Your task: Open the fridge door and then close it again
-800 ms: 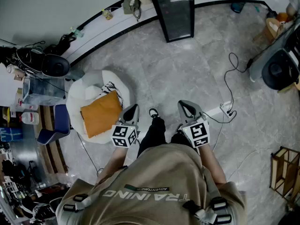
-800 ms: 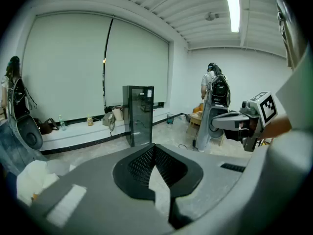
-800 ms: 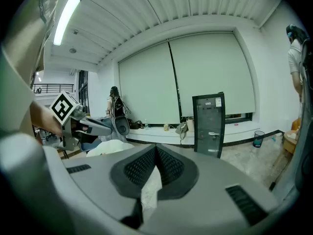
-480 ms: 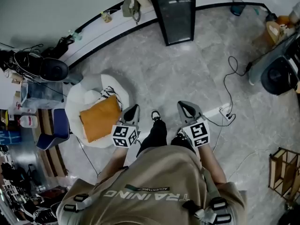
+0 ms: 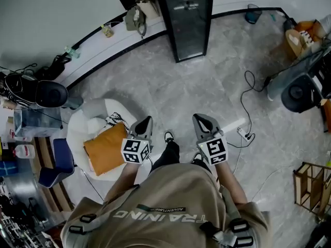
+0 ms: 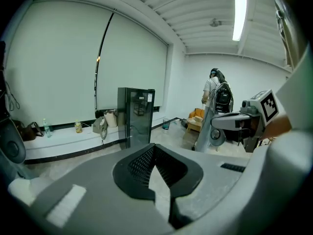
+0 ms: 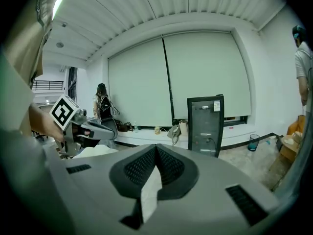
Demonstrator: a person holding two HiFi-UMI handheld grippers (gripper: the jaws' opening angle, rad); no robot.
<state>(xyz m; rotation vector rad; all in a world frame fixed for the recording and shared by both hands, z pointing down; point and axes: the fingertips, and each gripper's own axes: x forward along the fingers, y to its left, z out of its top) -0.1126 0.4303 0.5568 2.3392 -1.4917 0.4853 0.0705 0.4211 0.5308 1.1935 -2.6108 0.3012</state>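
Black-fronted fridge (image 5: 189, 25) stands at twelve o'clock, well apart from you, door closed. You carry left gripper (image 5: 145, 122) and right gripper (image 5: 200, 120) pointed forward, jaws together and empty, probably because nothing is within reach.

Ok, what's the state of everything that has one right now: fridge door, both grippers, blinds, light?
Fridge door: shut, not yet touched.
Left gripper: jaws together, holding nothing, well short of the door.
Right gripper: jaws together, holding nothing, well short of the door.
Roller blinds: drawn down.
Ceiling light: on.
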